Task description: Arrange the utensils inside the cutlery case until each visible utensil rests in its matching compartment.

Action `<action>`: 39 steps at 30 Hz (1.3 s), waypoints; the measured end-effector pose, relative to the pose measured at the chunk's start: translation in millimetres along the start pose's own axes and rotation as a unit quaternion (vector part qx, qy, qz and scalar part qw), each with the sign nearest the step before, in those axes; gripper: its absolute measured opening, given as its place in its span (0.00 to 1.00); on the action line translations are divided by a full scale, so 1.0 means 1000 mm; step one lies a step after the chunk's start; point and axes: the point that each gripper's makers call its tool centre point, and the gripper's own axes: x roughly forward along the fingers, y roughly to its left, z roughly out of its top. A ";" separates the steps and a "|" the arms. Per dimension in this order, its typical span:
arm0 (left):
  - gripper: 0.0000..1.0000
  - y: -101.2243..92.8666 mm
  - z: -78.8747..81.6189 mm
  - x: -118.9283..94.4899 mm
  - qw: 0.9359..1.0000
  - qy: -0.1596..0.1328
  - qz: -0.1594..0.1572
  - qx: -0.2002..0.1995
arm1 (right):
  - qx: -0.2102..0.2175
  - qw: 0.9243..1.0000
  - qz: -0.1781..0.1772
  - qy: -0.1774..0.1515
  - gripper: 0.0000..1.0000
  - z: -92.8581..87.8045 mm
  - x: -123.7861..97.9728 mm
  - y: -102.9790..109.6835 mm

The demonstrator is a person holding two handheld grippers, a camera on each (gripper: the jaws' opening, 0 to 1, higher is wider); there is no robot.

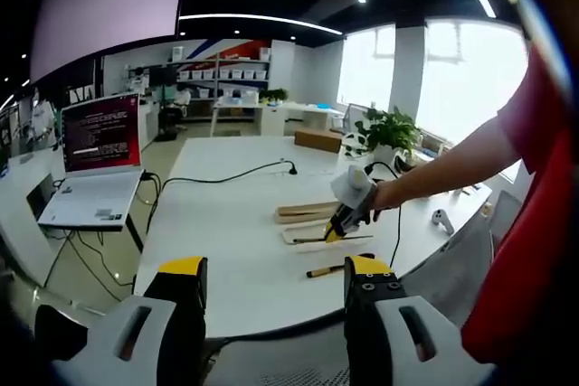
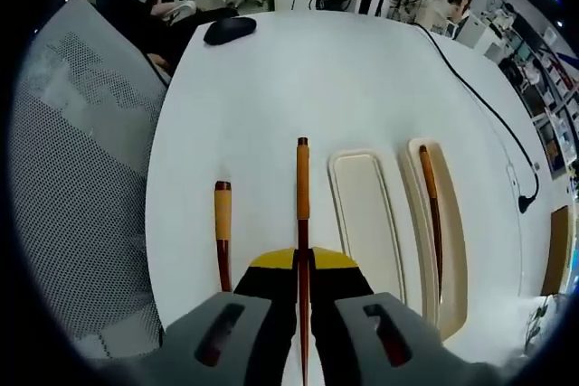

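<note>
- Left gripper view: the left gripper (image 1: 274, 291) stands with its yellow-tipped black jaws wide apart, holding nothing, above the near edge of a white table (image 1: 226, 223).
- On a side desk at the left sits an open laptop (image 1: 95, 164); a black cable (image 1: 231, 175) runs across the table.
- Further right, the right gripper (image 1: 342, 223), held in a person's hand (image 1: 380, 198), reaches down over the cutlery case (image 1: 317, 228). A brown-handled utensil (image 1: 324, 270) lies loose on the table nearer the camera.
- Right gripper view: one stick (image 2: 223, 234) with a pale upper band lies on the table left of the jaws.
- The right gripper (image 2: 303, 264) has its jaws closed on a slim brown chopstick (image 2: 302, 189), which points straight ahead.
- To the right, the cream case (image 2: 403, 223) shows a wide compartment, then a narrow one holding a second brown chopstick (image 2: 431, 210).
</note>
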 end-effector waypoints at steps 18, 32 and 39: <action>0.62 0.002 -0.005 -0.003 1.000 0.001 0.002 -0.004 | -0.009 1.000 -0.014 -0.014 0.00 0.014 -0.015 -0.006; 0.62 0.011 -0.004 -0.002 1.000 -0.001 0.017 -0.013 | 0.003 1.000 -0.014 -0.022 0.00 0.011 -0.020 -0.015; 0.62 0.010 -0.008 -0.001 1.000 0.006 0.016 -0.012 | 0.001 1.000 -0.018 -0.025 0.00 0.013 -0.029 -0.028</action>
